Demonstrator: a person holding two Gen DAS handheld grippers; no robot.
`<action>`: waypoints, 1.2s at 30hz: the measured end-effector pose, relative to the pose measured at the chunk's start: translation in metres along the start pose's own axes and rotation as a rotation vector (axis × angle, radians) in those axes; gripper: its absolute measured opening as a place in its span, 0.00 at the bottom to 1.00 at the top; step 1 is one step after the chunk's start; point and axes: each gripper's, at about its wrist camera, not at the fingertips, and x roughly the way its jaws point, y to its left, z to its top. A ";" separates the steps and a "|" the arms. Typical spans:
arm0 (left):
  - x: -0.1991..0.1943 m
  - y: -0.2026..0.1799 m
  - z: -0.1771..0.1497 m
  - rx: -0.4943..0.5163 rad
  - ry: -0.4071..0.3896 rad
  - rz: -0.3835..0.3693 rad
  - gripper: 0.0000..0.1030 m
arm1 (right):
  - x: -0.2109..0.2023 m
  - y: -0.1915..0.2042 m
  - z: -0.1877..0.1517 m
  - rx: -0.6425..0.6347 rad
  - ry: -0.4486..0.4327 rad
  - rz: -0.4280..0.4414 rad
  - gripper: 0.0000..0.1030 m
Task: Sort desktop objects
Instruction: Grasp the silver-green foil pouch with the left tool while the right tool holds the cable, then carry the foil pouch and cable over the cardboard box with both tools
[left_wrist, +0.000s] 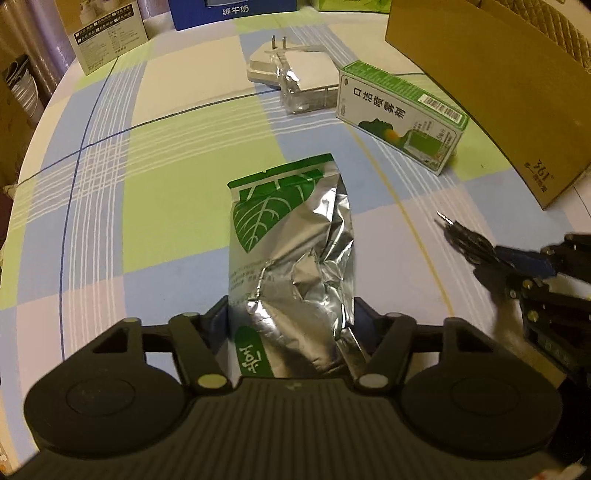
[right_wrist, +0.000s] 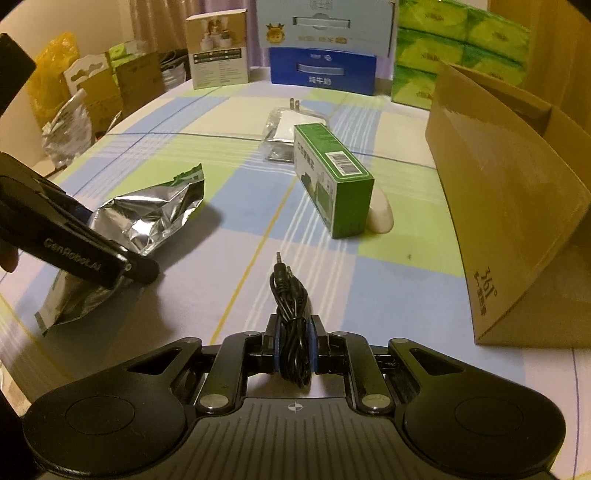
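The right gripper (right_wrist: 294, 345) is clenched on a coiled black audio cable (right_wrist: 290, 295), whose plug tips point toward 12 o'clock. The open brown cardboard box (right_wrist: 517, 206) stands at about 2 o'clock from it, nearer this hand than the other, so the cable probably swings right. The left gripper (left_wrist: 291, 325) grasps a crumpled silver foil pouch with a green leaf print (left_wrist: 291, 236), long axis running to 12 o'clock; from there the box lies well apart at 2 o'clock.
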 end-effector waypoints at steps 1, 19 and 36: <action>0.000 0.000 -0.001 0.001 0.000 -0.003 0.61 | 0.001 -0.001 0.000 -0.004 -0.001 0.001 0.10; -0.001 0.001 -0.004 0.012 -0.017 -0.006 0.51 | 0.009 -0.001 0.007 -0.011 -0.002 0.008 0.13; -0.051 -0.024 -0.010 0.107 -0.038 0.016 0.44 | -0.048 -0.005 0.006 0.040 -0.076 -0.003 0.13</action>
